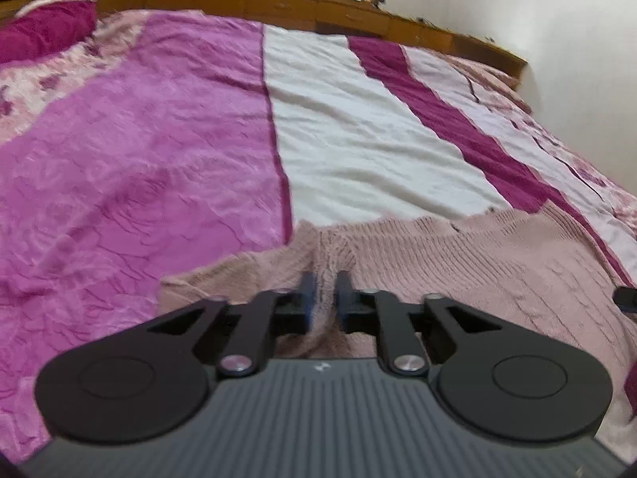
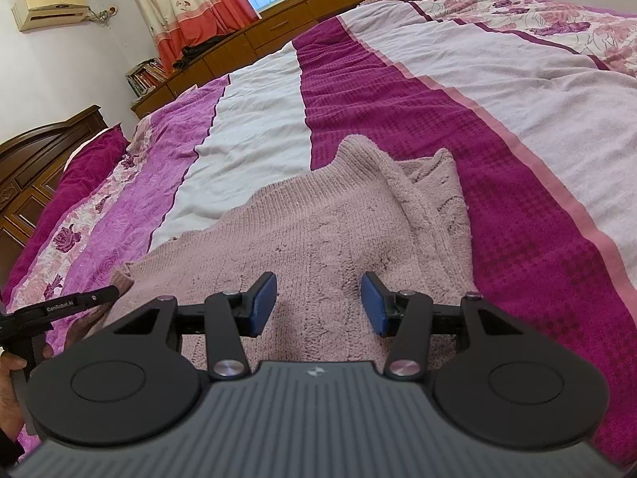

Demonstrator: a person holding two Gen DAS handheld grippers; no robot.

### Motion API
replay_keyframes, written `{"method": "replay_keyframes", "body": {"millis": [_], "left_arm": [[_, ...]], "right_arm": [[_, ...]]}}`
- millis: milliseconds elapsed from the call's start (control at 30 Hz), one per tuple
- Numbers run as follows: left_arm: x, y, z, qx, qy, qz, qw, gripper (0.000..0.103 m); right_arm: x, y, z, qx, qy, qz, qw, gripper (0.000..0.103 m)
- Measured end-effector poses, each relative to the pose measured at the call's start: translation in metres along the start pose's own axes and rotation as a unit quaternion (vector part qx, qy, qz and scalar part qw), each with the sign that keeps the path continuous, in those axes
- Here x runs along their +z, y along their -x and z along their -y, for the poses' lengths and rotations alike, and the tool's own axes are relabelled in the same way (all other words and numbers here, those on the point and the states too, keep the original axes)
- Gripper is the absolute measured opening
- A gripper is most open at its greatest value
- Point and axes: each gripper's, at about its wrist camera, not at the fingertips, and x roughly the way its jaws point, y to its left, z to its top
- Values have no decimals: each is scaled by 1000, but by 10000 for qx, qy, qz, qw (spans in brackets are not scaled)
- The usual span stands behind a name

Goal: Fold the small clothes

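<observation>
One soft, limp pink knit sweater (image 2: 318,223) lies on the bedspread (image 2: 458,127) just ahead of both tools, its fold pinched between the nearly closed left gripper (image 1: 326,294), while the right gripper (image 2: 318,302), jaws wide and empty, should probably grasp a thick edge.

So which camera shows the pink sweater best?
The right wrist view: the pink sweater spreads across the bed there, with a folded-over part at its far end. The left wrist view is blurry and shows only one edge, pinched in the left gripper.
</observation>
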Motion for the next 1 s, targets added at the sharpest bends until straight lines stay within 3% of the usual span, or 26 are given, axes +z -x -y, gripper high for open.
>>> {"method": "replay_keyframes", "body": {"millis": [133, 200, 367, 433, 500, 800, 1000], "left_arm": [[6, 9, -10, 836, 125, 430, 9955, 11], [11, 5, -22, 1127, 281, 440, 9923, 11], [13, 1, -41, 1249, 660, 217, 9897, 12], [12, 1, -46, 1282, 792, 85, 9886, 21], [10, 4, -47, 1218, 889, 75, 9885, 21], [-4, 50, -24, 1237, 738, -190, 9894, 22], [-16, 84, 1, 1355, 590, -486, 9878, 27]], "right_arm": [[0, 0, -1, -1, 10, 10, 10000, 55], [0, 0, -1, -3, 13, 9, 10000, 55], [-1, 0, -1, 8, -8, 10, 10000, 55], [-1, 1, -1, 8, -5, 11, 10000, 55], [-1, 1, -1, 13, -13, 13, 10000, 55], [4, 16, -2, 5, 23, 166, 9999, 55], [11, 30, 15, -104, -273, 336, 9990, 56]]}}
